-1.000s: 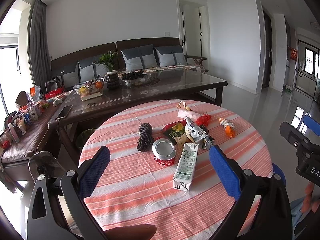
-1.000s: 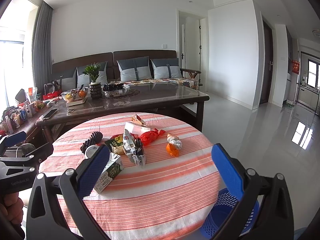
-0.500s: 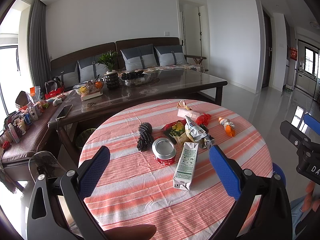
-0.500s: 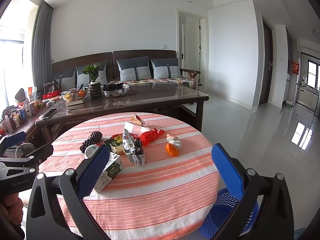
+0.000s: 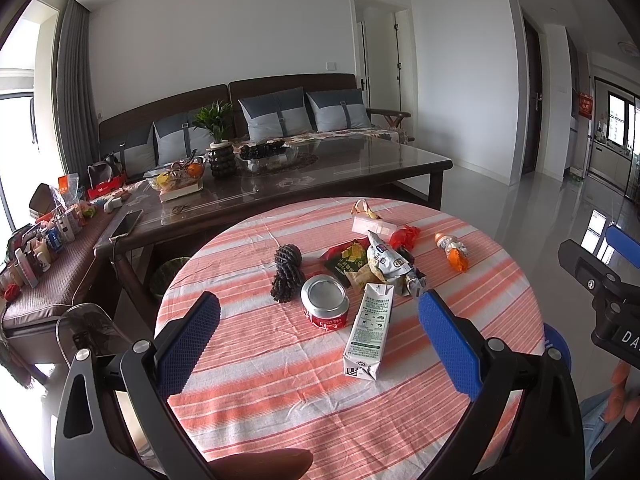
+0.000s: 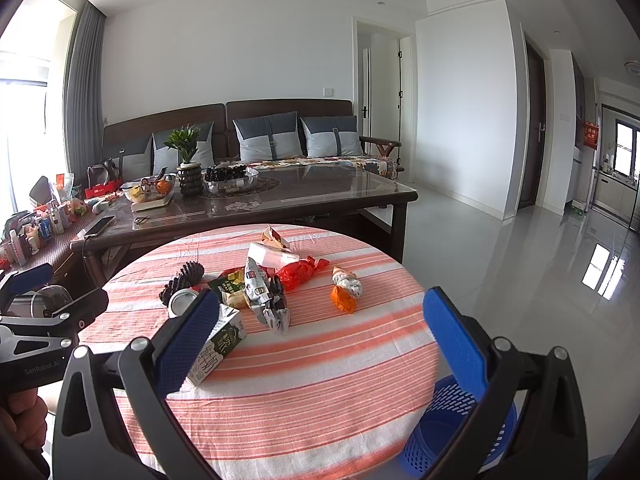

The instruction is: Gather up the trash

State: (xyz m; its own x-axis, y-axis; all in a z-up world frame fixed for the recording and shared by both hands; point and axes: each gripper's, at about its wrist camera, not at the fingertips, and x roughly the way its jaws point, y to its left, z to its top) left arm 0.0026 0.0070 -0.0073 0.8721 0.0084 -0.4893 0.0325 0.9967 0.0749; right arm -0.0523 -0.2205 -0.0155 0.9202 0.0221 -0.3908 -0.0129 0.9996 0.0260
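Both grippers above round table, nothing collected yet.

Left gripper and right gripper are both spread wide and empty. Trash sits clustered mid-table: milk carton lying flat, red can touching it, snack wrappers behind, orange scrap apart. Blue basket stands on floor beside table edge. Risk: carton may slide on wrinkled cloth or knock the can; crinkly wrappers could slip from the pads.
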